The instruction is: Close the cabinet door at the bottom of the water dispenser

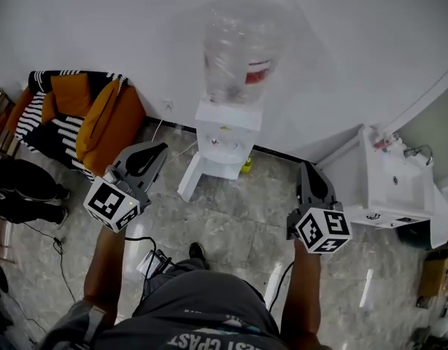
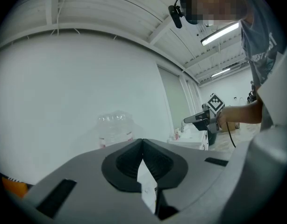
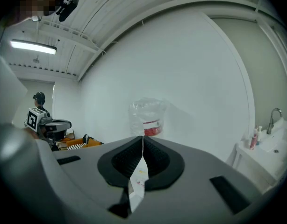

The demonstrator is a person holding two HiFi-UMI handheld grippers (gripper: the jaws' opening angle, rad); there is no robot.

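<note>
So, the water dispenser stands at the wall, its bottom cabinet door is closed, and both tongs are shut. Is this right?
Not quite: the head view shows the cabinet door of the water dispenser swung open. The rest holds; the left tongs and right tongs are shut.

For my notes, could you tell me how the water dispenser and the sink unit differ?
The water dispenser is narrow, topped by a bottle; the sink unit is wider, with a tap. The dispenser's bottom door stands open; the sink unit shows none open. Both are white.
</note>
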